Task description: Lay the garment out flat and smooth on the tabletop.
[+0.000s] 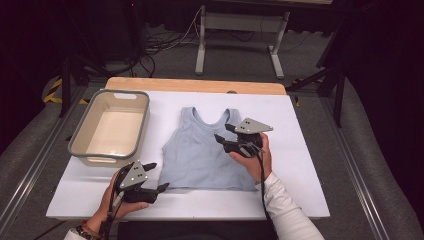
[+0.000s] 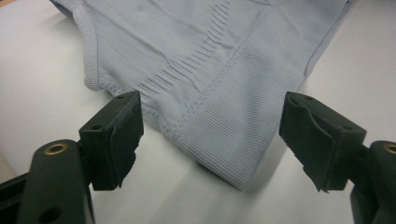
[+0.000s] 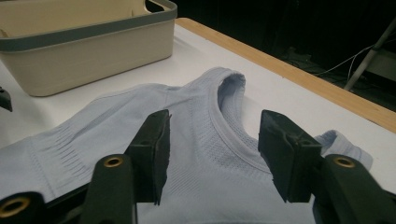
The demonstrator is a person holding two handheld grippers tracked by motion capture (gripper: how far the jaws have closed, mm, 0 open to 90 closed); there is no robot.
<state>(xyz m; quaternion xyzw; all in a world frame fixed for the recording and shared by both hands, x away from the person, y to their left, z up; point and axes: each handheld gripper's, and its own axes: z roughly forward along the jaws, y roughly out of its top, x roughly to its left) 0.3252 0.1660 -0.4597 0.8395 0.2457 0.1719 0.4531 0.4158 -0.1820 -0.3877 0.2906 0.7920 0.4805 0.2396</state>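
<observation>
Flat lies the tank top (image 1: 204, 150) — pale blue, ribbed.

Spread hand-held gripper (image 3: 212, 156) over tank top (image 3: 196, 116)

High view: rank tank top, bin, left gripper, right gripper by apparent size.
1. Tank top and bin: look about alike, so unranked.
2. Right gripper and left gripper: far smaller, near equal to each other.
</observation>
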